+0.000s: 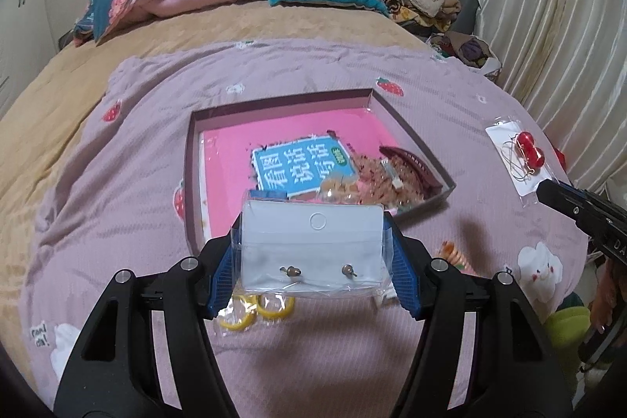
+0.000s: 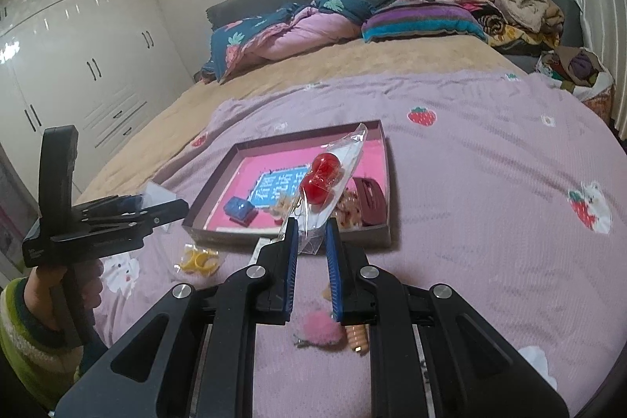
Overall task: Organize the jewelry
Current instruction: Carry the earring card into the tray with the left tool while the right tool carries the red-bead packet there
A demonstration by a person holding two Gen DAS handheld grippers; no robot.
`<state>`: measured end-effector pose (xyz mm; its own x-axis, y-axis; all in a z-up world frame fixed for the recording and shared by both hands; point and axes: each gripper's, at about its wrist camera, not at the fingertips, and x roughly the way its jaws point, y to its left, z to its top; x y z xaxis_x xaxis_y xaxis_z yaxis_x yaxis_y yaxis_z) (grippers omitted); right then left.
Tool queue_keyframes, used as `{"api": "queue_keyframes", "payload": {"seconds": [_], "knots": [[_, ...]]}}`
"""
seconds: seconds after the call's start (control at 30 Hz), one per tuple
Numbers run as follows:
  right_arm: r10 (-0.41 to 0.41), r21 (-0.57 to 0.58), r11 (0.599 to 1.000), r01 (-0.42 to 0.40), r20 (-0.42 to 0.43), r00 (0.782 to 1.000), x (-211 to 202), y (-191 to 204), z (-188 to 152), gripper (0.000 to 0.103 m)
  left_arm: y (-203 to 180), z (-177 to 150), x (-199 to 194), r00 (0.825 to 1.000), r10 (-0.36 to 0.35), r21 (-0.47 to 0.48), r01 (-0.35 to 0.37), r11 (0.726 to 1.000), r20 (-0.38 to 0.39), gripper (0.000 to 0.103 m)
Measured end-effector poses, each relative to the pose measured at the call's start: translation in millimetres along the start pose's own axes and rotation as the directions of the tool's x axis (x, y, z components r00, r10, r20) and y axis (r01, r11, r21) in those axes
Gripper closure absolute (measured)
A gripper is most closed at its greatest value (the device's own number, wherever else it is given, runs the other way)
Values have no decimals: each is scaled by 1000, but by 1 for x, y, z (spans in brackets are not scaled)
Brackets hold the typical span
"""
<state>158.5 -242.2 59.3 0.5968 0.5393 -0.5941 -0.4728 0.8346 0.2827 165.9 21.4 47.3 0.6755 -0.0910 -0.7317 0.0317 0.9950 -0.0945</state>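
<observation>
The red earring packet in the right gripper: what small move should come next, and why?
Probably carry it forward and lower it over the open box. The right gripper is shut on the red earring packet, lifted clear of the purple blanket, and the box already holds other hair clips and packets, so it looks like the collecting place.

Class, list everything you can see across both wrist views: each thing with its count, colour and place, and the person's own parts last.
Shallow box: one, brown, on the lilac blanket.
Book: one, pink, inside the box.
Hair clip: one, dark red, box's right end.
Yellow rings: one packet, on the blanket beside the box.
Pink pompom clip: one, on the blanket under the right gripper.
White earring card: one, bagged, in the left gripper.
Red cherry earrings: one bagged pair, in the right gripper.
Striped sleeve: one, green and white, behind the left gripper.
</observation>
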Motion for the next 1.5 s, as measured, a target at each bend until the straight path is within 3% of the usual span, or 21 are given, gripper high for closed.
{"api": "queue_keyframes", "payload": {"seconds": [0.6, 0.93, 1.5], "knots": [[18, -28, 999, -16, 47, 999, 18, 9, 39, 89, 5, 44, 24, 1000, -11, -11, 11, 1000, 21, 46], [15, -42, 999, -14, 44, 999, 43, 9, 55, 89, 23, 59, 53, 1000, 22, -33, -22, 999, -3, 46], [15, -60, 998, -18, -53, 998, 103, 8, 49, 89, 64, 50, 110, 992, 87, -95, -95, 991, -90, 46]]}}
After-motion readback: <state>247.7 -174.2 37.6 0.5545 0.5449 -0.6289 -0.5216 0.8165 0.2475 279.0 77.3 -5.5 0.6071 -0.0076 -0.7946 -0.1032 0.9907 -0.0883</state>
